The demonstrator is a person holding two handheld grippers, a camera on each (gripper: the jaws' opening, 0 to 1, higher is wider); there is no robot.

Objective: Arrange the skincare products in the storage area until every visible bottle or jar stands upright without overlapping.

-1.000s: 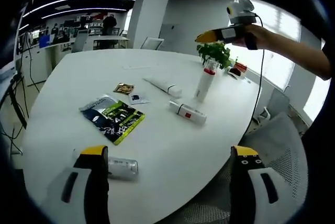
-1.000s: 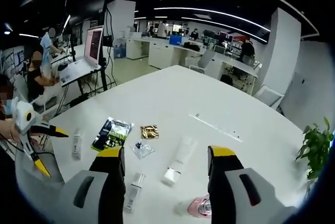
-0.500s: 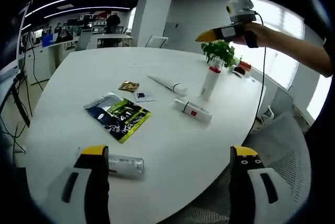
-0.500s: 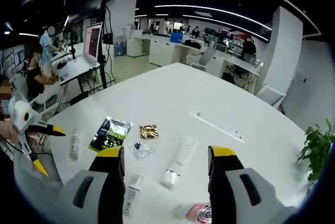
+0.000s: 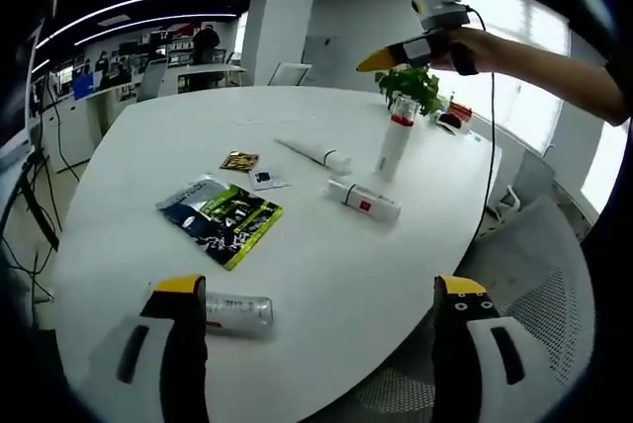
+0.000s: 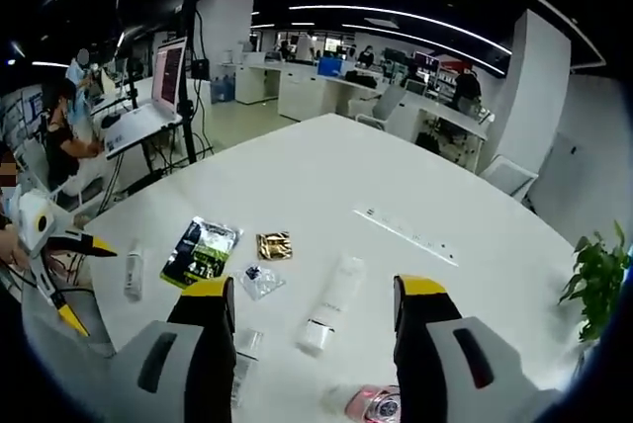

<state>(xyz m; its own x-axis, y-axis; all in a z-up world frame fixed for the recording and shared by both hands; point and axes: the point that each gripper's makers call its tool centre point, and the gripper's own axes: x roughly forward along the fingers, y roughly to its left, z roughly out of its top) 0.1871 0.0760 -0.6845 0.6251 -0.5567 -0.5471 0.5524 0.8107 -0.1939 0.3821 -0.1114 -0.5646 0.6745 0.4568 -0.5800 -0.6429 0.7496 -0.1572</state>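
We see one bottle [image 5: 393,146] w/ a pink cap already upright near the far side of the white table [image 5: 178,136], by the plant [image 5: 413,89]; its cap also shows low in the right gripper view. Still lying flat: a white tube [image 5: 315,155], a white bottle w/ red label [image 5: 364,201], and a small silvery bottle [image 5: 237,312] just beside our left jaw. A green-and-black packet [image 5: 220,218], a gold sachet [image 5: 238,161] and a clear sachet [image 5: 264,180] lie flat between them. We judge the job partly done, approx one of four stood up. Our left gripper [image 5: 321,344] is spread wide, nothing between the jaws; our right gripper [image 6: 309,344] is likewise spread and empty, raised above the standing bottle. Next move, we'd guess: lower a gripper onto one lying item, prob the red-label bottle or the tube, pinch its body and tip it onto its base, apart from the others. Around us: open-plan office, desks, a pillar, people at screens
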